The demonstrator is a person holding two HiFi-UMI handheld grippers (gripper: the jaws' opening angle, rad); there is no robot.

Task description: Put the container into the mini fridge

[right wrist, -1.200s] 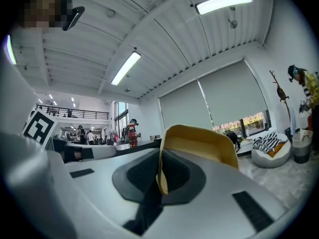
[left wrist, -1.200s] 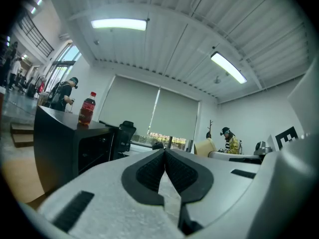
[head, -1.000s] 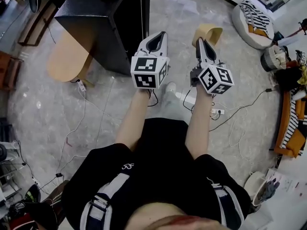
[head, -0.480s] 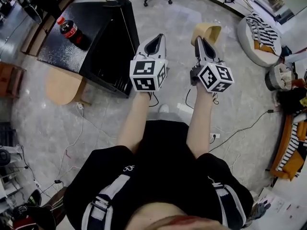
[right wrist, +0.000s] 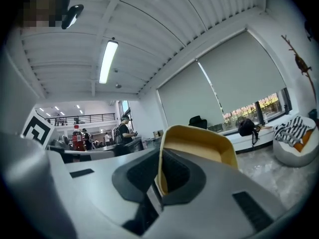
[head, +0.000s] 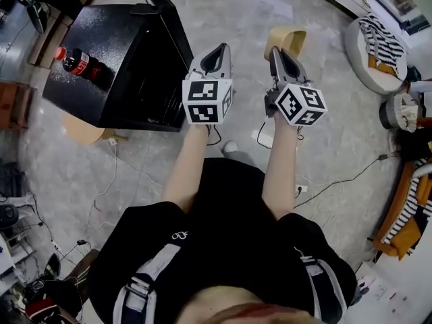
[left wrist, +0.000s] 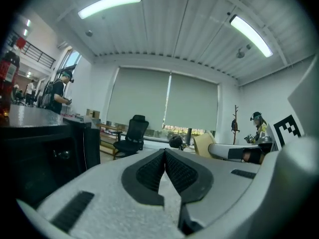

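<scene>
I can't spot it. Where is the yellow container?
The container is top middle-right in the head view, pinched in the right tongs, right of the mini fridge.

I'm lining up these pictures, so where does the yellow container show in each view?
Head view: upper centre-right, container clamped in the right gripper.
Left gripper view: small, right of centre.
Right gripper view: centre, between the jaws.
Shared landmark: the red-capped bottle on the mini fridge, in all three.
</scene>
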